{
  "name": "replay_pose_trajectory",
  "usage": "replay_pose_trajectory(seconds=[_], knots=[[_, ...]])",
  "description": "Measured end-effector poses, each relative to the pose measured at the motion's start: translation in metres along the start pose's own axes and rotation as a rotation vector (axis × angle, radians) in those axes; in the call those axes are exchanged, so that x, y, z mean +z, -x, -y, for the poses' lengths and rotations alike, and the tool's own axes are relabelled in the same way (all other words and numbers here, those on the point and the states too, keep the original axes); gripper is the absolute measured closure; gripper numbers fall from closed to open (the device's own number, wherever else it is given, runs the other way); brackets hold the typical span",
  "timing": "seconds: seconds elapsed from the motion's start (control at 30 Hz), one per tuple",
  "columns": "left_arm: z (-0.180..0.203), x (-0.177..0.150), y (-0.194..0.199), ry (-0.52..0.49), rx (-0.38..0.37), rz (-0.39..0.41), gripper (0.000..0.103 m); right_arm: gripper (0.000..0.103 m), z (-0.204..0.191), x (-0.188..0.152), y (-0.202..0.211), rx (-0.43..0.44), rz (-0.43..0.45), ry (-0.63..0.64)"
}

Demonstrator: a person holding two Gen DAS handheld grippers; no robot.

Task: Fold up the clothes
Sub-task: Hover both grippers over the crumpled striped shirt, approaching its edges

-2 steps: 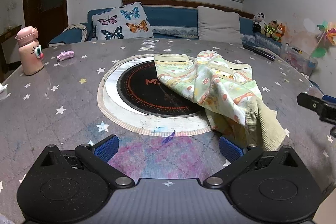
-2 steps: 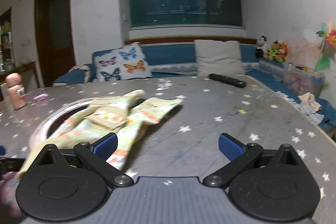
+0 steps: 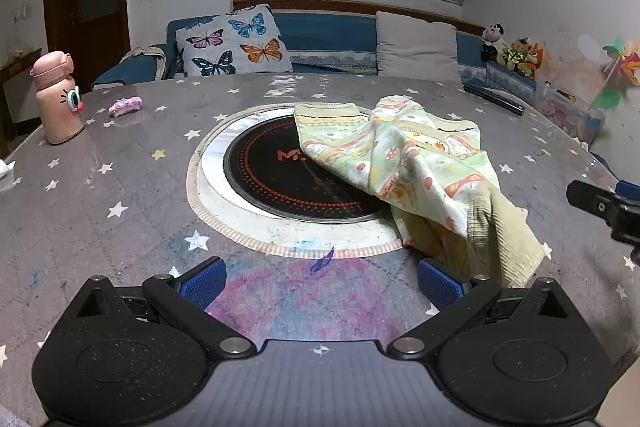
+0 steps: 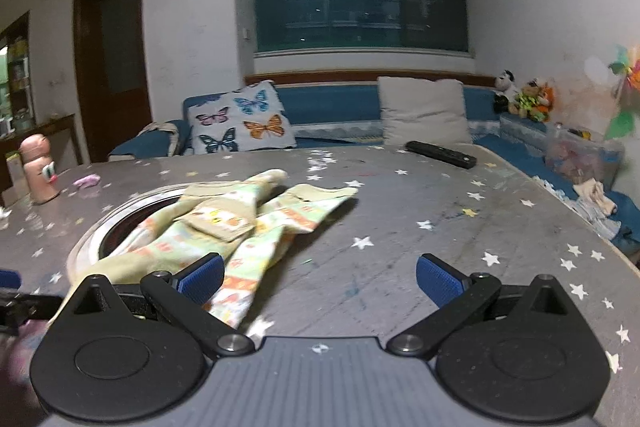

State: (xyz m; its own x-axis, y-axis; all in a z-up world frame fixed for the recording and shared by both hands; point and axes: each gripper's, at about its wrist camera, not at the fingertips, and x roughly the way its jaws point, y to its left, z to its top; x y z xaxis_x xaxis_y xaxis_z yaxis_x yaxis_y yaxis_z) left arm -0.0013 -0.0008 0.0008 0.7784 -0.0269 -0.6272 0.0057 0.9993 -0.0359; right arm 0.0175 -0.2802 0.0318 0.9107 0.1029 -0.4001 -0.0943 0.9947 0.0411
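Both grippers had their jaws spread wide, nothing between them. One crumpled garment (image 3: 404,171) lay on the counter (image 3: 100,211), partly over the round black hob (image 3: 280,179). From the left gripper (image 3: 320,279) it sat ahead and to the right, its olive hem almost at the right-hand pad; from the right gripper (image 4: 320,277) it lay ahead and left, its long axis running away toward the far side. I judged the left gripper nearer the hem.
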Motion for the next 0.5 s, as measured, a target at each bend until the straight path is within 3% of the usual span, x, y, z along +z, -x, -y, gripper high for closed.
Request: replay_pose_trajectory(seconds=[0.17,0.27,0.5], knots=[[-0.003,-0.002,0.003,0.005,-0.007,-0.008,0.0,0.0,-0.025,-0.01,-0.005,-0.014,-0.021,0.074],[-0.004,-0.005,-0.001,0.018,-0.005,-0.02,0.0,0.0,-0.035,-0.022,0.01,0.029,0.015,0.061],[-0.008,-0.013,-0.003,0.026,0.01,-0.042,0.0,0.0,-0.045,-0.035,0.019,0.058,-0.051,0.079]])
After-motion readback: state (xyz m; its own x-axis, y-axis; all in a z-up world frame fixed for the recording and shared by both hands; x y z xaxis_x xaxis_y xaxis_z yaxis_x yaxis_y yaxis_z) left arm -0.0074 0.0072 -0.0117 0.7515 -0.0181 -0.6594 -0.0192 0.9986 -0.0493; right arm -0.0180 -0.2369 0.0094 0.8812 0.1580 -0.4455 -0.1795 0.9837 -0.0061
